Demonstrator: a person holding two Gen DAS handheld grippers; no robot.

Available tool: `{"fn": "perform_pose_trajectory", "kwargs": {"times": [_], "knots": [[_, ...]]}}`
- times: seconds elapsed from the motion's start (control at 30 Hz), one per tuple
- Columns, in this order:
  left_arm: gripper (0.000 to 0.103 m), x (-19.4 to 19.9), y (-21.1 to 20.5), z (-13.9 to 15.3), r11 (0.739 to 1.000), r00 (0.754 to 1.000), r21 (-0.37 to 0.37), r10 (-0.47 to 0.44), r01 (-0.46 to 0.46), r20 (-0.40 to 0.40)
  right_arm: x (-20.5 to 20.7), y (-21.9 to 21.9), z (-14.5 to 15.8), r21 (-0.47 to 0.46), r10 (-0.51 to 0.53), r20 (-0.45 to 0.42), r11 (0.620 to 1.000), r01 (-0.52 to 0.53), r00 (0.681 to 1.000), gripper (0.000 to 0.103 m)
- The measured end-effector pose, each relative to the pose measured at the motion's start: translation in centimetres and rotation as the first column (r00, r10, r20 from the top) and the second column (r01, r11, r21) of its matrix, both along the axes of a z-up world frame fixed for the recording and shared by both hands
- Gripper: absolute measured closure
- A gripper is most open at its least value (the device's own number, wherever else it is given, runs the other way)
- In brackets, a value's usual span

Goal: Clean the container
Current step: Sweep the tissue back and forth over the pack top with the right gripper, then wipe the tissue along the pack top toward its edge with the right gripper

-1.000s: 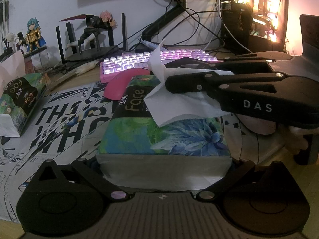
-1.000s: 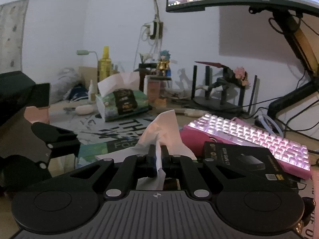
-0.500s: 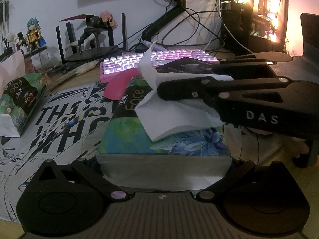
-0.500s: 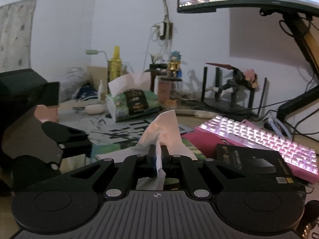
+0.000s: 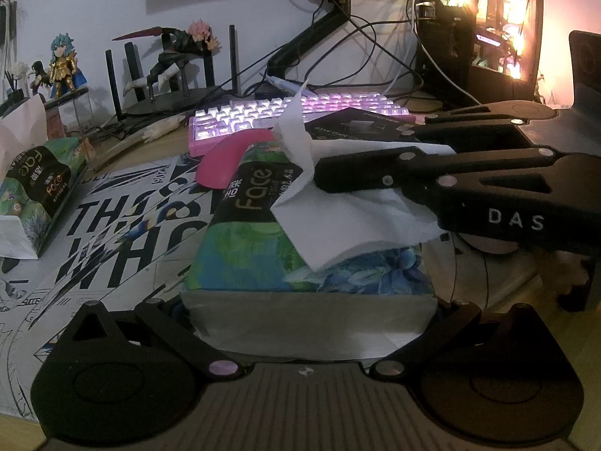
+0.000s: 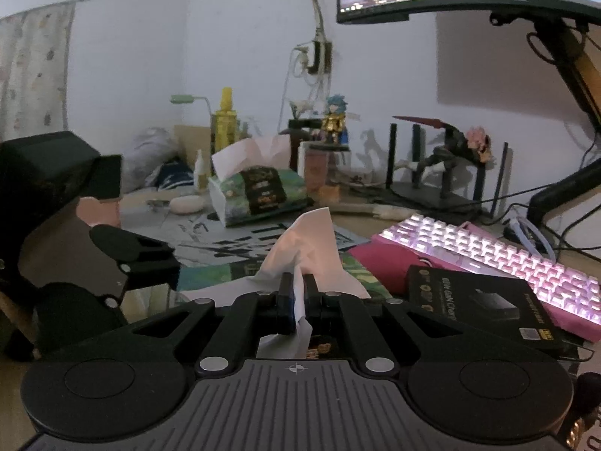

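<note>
A green-and-blue tissue pack (image 5: 300, 259) lies on the printed desk mat, held at its near end between the fingers of my left gripper (image 5: 308, 323). My right gripper (image 6: 296, 293) is shut on a white tissue (image 6: 304, 248) that sticks up out of the pack's top. In the left wrist view the right gripper (image 5: 319, 180) reaches in from the right above the pack, with the tissue (image 5: 338, 221) hanging from its fingers. No container other than the pack is plainly visible.
A pink mouse (image 5: 229, 161), a lit pink keyboard (image 5: 296, 112) and a black box (image 6: 484, 304) lie behind the pack. A second tissue pack (image 5: 33, 195) stands at the left. Figurines (image 5: 64, 67), monitor arm and cables line the back wall.
The right gripper has lifted and drawn the tissue further out of the pack, and its view has risen and swung left. The left gripper and pack stay still.
</note>
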State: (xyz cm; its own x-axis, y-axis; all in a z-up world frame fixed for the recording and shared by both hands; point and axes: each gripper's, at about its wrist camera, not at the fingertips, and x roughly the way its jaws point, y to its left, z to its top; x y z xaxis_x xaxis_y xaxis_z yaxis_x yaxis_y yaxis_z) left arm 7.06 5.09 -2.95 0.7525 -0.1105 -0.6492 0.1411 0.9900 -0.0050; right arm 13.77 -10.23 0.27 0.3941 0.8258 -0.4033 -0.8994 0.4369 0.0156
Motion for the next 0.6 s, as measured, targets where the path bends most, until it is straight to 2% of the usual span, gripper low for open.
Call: {"fn": "perform_pose_trajectory", "kwargs": {"times": [0.33, 0.6], "knots": [[0.000, 0.0, 0.0, 0.0, 1.000, 1.000, 0.000, 0.000, 0.000, 0.000, 0.5, 0.3, -0.3, -0.011, -0.082, 0.024, 0.997, 0.082, 0.996, 0.097], [0.000, 0.0, 0.0, 0.0, 1.000, 1.000, 0.000, 0.000, 0.000, 0.000, -0.3, 1.2, -0.2, -0.016, -0.027, 0.033, 1.000, 0.027, 0.999, 0.097]]}}
